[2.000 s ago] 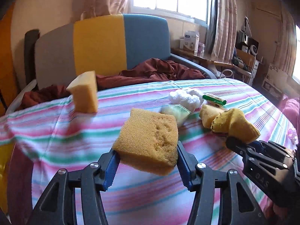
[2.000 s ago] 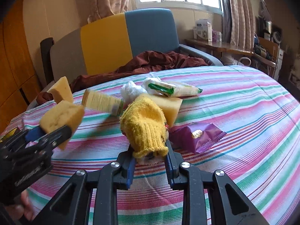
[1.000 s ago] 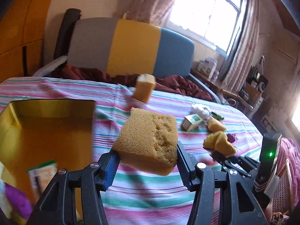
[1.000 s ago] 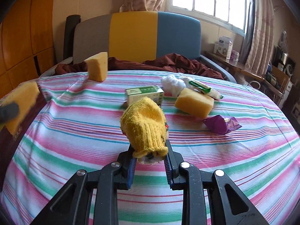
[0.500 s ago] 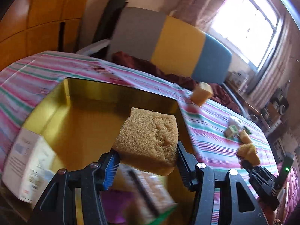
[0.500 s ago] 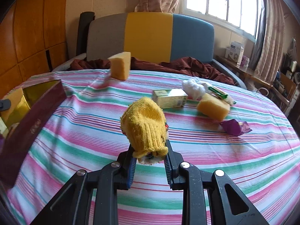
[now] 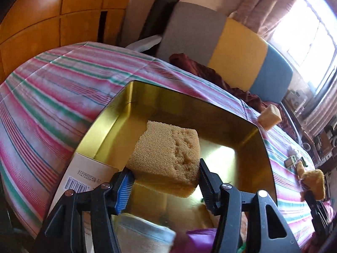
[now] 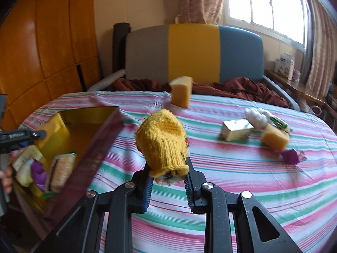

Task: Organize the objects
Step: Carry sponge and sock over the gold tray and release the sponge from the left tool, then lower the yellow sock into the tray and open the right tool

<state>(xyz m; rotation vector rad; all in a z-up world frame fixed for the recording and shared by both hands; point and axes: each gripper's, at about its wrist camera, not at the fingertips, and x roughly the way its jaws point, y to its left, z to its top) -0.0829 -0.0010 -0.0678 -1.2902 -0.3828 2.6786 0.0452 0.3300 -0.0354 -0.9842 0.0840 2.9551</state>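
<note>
A table draped in a pink, green and white striped cloth [image 8: 231, 168] is seen in both views, and a large rectangular tin box with a gold interior [image 7: 126, 113] is set on it near its left edge. The box is taken as the landmark. Inside it, at the near end, a white carton with a barcode [image 7: 84, 175], a purple packet [image 8: 39, 174] and a wrapped biscuit pack [image 8: 61, 170] are packed together.

A porous tan sponge block [image 7: 166, 158] is gripped between the jaws of the left gripper [image 7: 165, 186] and is held above the box's open middle; whether it touches the floor of the box cannot be told. A yellow knitted sock bundle [image 8: 162, 143] is clamped by the closed jaws of the right gripper [image 8: 167, 186] above the cloth, just to the right of the box.

Beyond the box's far right corner a second yellow sponge wedge [image 8: 182, 93] is stood upright. Well to the right of the box a small greenish carton [image 8: 236, 129], a third yellow sponge [image 8: 274, 138], a white crumpled bag [image 8: 256, 116] and a small purple wrapper [image 8: 292, 156] are grouped.
</note>
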